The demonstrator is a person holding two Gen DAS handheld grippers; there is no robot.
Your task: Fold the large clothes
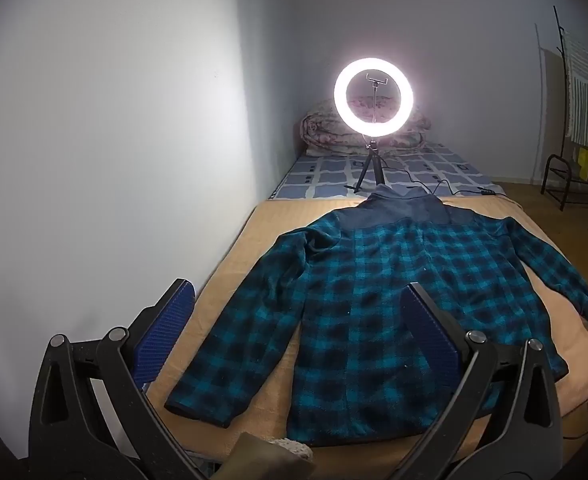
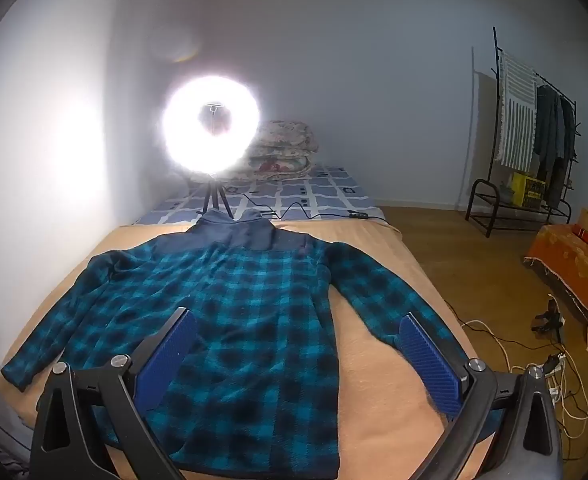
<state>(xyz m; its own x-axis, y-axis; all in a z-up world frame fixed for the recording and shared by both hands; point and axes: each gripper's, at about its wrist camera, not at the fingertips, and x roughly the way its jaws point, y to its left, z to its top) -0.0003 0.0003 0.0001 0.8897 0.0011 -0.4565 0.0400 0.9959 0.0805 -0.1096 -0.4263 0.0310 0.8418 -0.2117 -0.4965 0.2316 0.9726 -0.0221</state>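
Note:
A teal and black plaid fleece jacket (image 1: 374, 292) lies flat on the tan bed cover (image 1: 254, 412), collar away from me, both sleeves spread out. It also shows in the right wrist view (image 2: 246, 308). My left gripper (image 1: 298, 296) is open and empty, held above the jacket's left sleeve and hem. My right gripper (image 2: 298, 322) is open and empty, held above the jacket's body and right sleeve. Neither gripper touches the fabric.
A lit ring light on a tripod (image 1: 373, 96) stands behind the collar, its cable trailing right. A folded quilt (image 2: 284, 150) lies at the bed's far end. A wall runs along the left. Right of the bed are a clothes rack (image 2: 534, 136), cables (image 2: 534, 368) and an orange-covered bench (image 2: 574, 268).

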